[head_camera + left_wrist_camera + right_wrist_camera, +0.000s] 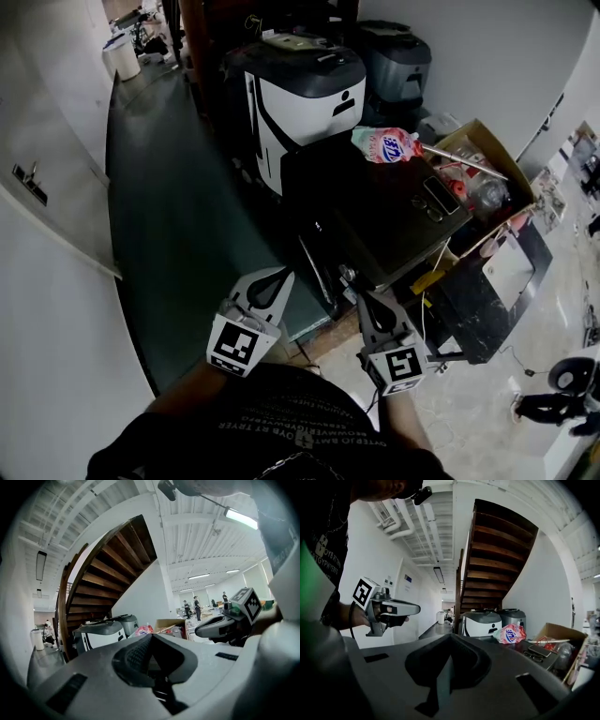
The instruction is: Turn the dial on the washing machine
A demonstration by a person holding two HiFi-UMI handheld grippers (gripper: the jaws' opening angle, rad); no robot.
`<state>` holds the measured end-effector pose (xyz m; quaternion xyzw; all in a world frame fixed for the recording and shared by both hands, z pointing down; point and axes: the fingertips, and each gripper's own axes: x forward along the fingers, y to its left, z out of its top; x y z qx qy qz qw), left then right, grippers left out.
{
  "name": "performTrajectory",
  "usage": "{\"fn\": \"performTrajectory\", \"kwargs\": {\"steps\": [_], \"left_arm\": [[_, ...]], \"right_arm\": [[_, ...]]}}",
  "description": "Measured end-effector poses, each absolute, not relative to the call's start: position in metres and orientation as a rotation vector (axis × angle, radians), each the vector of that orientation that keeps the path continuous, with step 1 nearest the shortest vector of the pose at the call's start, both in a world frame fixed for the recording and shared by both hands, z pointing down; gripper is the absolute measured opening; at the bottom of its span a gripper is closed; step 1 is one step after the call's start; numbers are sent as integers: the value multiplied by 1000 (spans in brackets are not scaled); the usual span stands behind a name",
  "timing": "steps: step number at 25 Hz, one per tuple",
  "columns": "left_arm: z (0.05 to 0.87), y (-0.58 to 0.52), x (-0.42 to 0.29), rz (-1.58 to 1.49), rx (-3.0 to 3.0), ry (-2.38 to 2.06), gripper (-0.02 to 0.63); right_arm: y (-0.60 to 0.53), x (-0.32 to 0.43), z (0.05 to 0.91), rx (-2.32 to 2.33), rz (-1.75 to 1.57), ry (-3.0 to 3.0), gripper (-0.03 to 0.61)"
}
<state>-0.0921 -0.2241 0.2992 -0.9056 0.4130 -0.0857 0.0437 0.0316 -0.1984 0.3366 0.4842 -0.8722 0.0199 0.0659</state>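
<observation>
The washing machine (394,220) is the dark, flat-topped box at the centre of the head view; its front edge faces me and I cannot make out the dial in the dim picture. Both grippers hang in the air just in front of that edge, level and pointing forward. My left gripper (278,275) is shut with nothing in it, and its jaws meet in its own view (151,638). My right gripper (349,278) is shut too and holds nothing (450,637). Each gripper shows beside the other: the right gripper (198,631), the left gripper (417,607).
A pink detergent bag (386,143) and a phone (441,195) lie on the machine's top. A cardboard box (487,169) of clutter stands to its right. A white and grey machine (300,94) and a wooden staircase (497,550) are behind. A white wall runs along the left.
</observation>
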Motion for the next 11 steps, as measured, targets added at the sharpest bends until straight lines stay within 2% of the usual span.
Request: {"fn": "performTrajectory", "kwargs": {"steps": [11], "left_arm": [[298,-229,-62,-265,-2780,1221,5]], "right_arm": [[-211,45,344,1418,54,-2612,-3]]}}
